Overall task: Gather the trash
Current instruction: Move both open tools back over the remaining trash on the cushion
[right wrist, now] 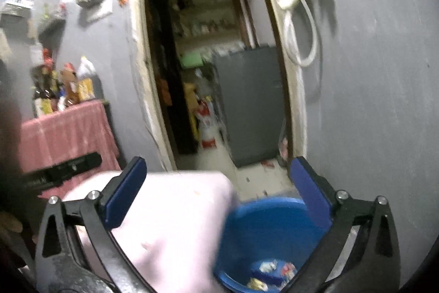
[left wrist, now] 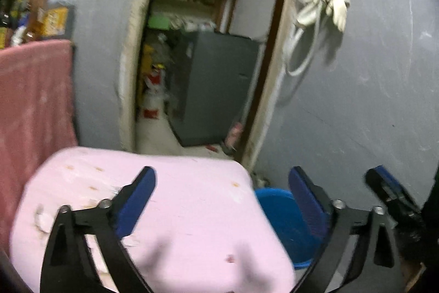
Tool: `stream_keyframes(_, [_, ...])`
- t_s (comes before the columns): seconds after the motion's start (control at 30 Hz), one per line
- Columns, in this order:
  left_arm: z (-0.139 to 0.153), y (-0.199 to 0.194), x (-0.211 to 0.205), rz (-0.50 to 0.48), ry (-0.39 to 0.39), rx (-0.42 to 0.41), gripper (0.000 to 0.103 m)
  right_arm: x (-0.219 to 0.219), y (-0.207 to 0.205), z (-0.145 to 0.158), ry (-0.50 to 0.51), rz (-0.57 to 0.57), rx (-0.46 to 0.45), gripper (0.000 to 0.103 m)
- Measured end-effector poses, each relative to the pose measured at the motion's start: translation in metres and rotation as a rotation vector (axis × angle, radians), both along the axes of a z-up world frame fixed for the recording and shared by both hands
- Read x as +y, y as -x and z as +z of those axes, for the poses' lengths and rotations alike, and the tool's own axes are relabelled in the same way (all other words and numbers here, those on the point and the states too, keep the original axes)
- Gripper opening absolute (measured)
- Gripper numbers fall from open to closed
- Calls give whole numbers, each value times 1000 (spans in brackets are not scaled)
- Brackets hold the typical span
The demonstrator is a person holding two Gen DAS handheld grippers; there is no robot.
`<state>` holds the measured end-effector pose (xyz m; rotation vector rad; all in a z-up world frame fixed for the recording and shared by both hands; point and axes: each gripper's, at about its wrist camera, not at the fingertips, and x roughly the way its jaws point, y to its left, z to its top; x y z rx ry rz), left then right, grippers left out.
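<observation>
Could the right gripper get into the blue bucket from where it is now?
Probably yes. The right gripper is open and empty, and the blue bucket sits just below it with its mouth uncovered. The pink cushion only borders the bucket's left side.

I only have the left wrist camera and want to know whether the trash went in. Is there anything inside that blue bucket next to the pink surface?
Observer: Yes. The right wrist view looks down into the blue bucket, and a few crumpled wrappers lie at its bottom.
Operator: I can see only one finger of my other gripper. Is it carrying anything?
Observer: No. The right gripper is wide open, with nothing between its jaws. It is above the bucket's rim.
</observation>
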<state>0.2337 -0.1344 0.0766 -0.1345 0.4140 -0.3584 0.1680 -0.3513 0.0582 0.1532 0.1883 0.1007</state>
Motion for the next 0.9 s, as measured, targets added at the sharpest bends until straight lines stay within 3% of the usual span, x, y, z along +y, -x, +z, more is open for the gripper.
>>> stream_keyframes(0.23, [22,30,57,116,11,-92,101,55,16,27,41,59,-141,103])
stream_keyframes(0.4, [28,47,98,198,13,-136,101,91,14,34,64,106,-178,103])
stream_keyframes(0.63, [16,44,143,297,17,-124,101,132,-4,31,66,169,-158,103])
stream_keyframes(0.9, [-24,27,177,324,18,-17,101,166,-41,4,95,238,-53,103])
